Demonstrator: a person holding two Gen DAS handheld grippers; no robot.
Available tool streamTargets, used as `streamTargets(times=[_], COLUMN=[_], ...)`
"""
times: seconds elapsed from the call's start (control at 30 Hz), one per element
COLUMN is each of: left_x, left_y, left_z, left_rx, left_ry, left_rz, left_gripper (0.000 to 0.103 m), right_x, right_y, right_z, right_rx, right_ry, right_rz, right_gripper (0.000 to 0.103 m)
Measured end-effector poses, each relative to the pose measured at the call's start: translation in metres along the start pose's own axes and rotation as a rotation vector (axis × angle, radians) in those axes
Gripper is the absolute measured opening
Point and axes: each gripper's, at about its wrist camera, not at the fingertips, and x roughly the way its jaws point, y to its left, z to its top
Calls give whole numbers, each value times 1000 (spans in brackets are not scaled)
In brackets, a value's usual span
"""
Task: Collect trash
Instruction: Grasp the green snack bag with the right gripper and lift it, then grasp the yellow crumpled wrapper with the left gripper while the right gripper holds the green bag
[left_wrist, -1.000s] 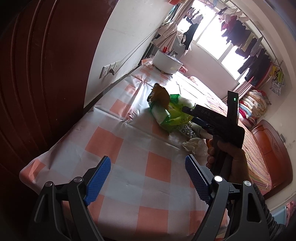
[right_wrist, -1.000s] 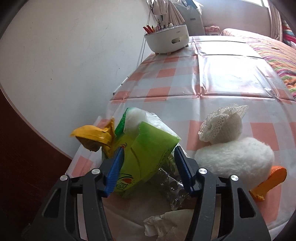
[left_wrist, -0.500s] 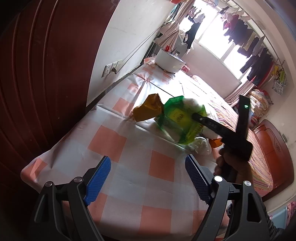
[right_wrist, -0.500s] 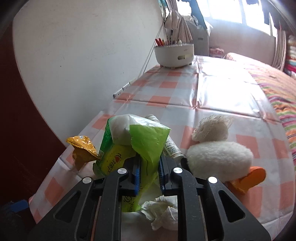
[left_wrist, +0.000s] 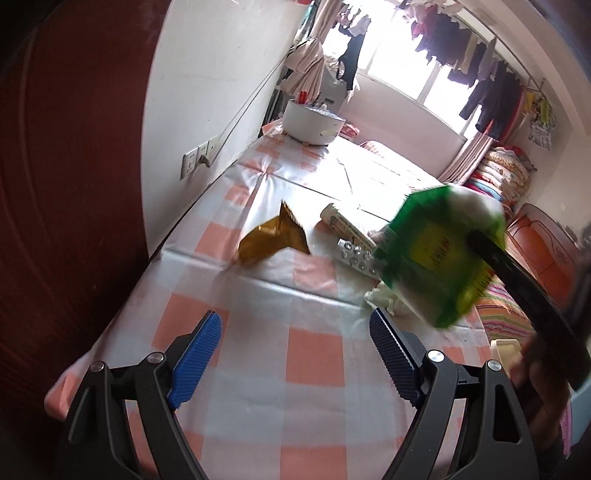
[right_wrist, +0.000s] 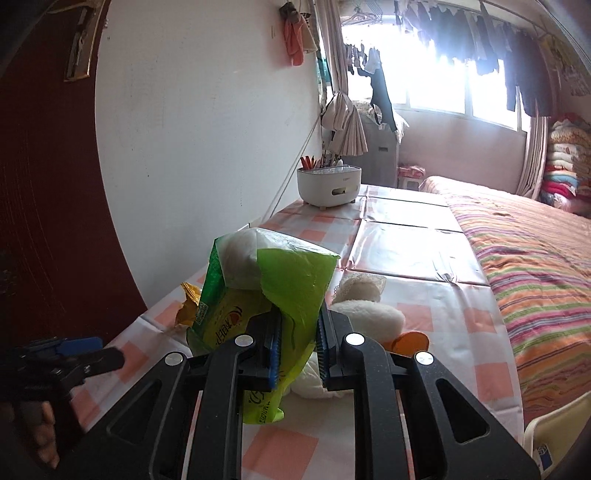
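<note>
On the checked table (left_wrist: 317, 354) lay 1 green bag (right_wrist: 280, 306), 1 yellow wrapper (left_wrist: 273, 238), 1 tube (left_wrist: 345, 225), 1 blister pack (left_wrist: 356, 256), 1 crumpled tissue (left_wrist: 384, 301), 1 plush toy (right_wrist: 364, 312) and 1 white holder (right_wrist: 328, 184).

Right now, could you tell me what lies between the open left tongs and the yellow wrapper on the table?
Only bare checkered tablecloth lies between the left tongs and the yellow wrapper, as the left wrist view shows.

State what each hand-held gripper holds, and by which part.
The right hand-held gripper is shut on the green snack bag, pinching the bag's thin film near its middle. The left hand-held gripper is open and holds nothing.
</note>
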Motion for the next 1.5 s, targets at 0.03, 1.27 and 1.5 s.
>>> streamTargets(times=[0.03,1.27,1.5], left_x=[5,122,103], left_y=[-1,-29,-46], left_z=[5,28,23], left_rx=[9,161,169], left_ry=[0,206,190], left_rz=[5,-25,-93], left_gripper=[80,1,1], right_x=[-7,-95,-101], right_y=[-2,-83,-98], right_z=[-3,-40,-49], right_rx=[6,201,232], right_ry=[-6,-77,-77], right_rz=[-1,-115,-140], right_gripper=[15,15,15])
